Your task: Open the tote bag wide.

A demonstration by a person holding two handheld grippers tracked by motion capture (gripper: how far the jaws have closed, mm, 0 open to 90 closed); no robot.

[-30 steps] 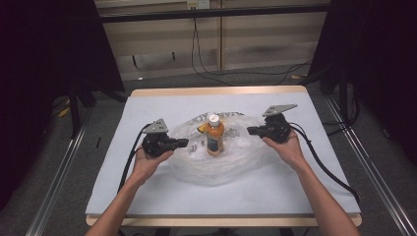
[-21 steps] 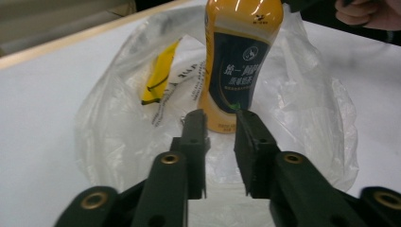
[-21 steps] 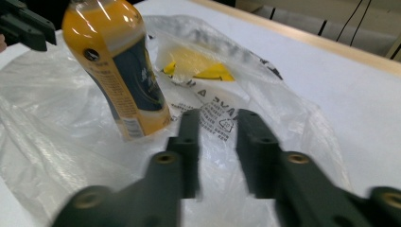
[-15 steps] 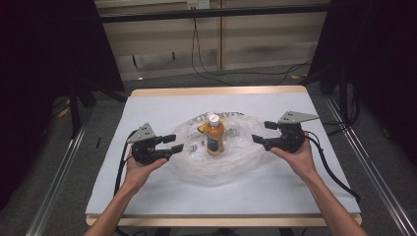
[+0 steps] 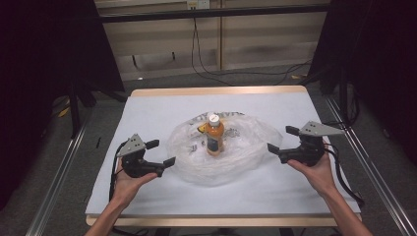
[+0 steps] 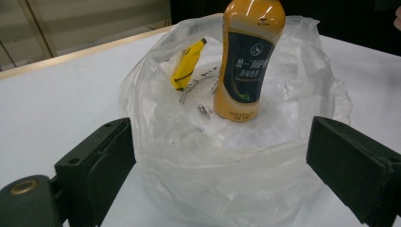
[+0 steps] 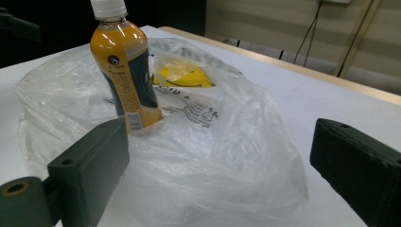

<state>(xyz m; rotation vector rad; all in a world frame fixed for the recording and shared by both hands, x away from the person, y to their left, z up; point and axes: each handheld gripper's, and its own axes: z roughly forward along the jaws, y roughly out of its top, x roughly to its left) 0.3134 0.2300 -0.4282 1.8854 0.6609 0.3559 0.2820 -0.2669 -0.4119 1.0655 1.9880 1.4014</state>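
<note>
Bottle (image 5: 215, 135) stood upright at frame centre inside the plastic bag (image 5: 246, 147) on the table (image 5: 147, 105). I had just released both left tongs (image 5: 161, 153) and right tongs (image 5: 280, 139), nothing between them.

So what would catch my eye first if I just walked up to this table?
Probably the orange bottle with its white cap, standing upright mid-table inside a crumpled clear plastic bag. Next, the black left gripper and right gripper either side of the bag, jaws open and holding nothing.

High view above; both close side views on one bottle (image 5: 215, 135).
</note>
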